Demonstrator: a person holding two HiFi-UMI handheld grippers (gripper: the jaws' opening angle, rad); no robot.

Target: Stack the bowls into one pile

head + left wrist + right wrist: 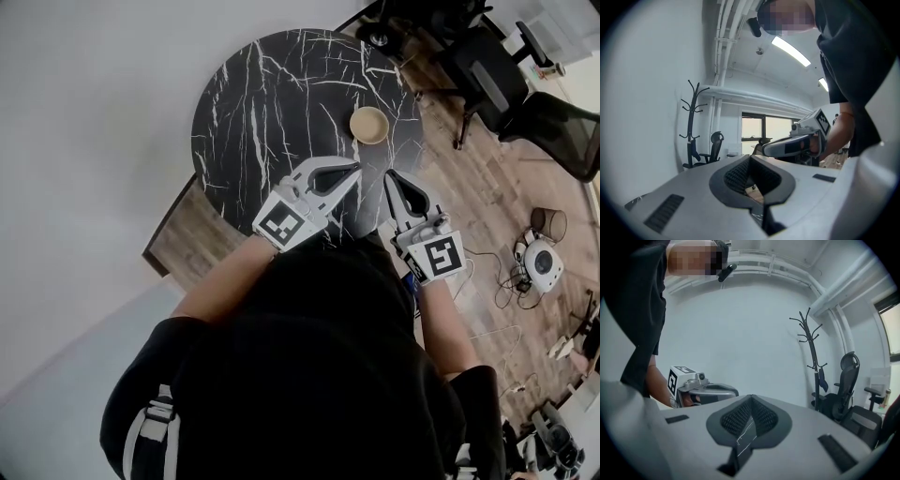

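Jaws closed tip to tip and empty, the left gripper (357, 168) and right gripper (387, 173) hang side by side over the near part of the black marble table (253, 103). The tan bowl (368, 125) sits near, beyond their tips, touching neither, toward the table's far right edge.

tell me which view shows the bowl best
The head view. It looks down on the tan bowl, whole and unblocked on the black table. Neither gripper view shows it: the left one faces a window, the right one a wall and coat rack.
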